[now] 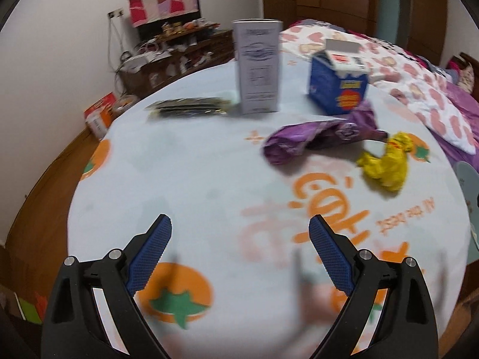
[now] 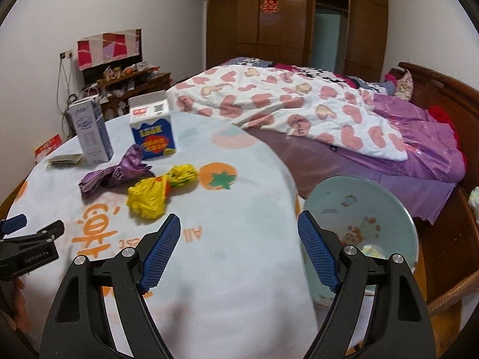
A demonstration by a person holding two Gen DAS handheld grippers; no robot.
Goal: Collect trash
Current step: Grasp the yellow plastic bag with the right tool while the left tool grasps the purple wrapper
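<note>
On the round table (image 1: 194,173) lie a crumpled purple wrapper (image 1: 317,137) and a crumpled yellow bag (image 1: 386,161). Behind them stand a blue carton (image 1: 338,83) and a tall pale carton (image 1: 259,65), with flat dark packets (image 1: 188,107) to the left. My left gripper (image 1: 239,221) hovers open over the cloth, nothing between its fingers. My right gripper (image 2: 238,216) is open and empty above the table's right edge, with the yellow bag (image 2: 155,191) and the purple wrapper (image 2: 116,173) ahead to its left. A pale blue bin (image 2: 329,185) stands beside the table.
A bed with a heart-print quilt (image 2: 284,101) lies behind the table and bin. A cluttered wooden shelf (image 1: 179,56) stands against the far wall, and a wardrobe (image 2: 284,21) fills the back. My left gripper (image 2: 33,226) shows at the left edge of the right wrist view.
</note>
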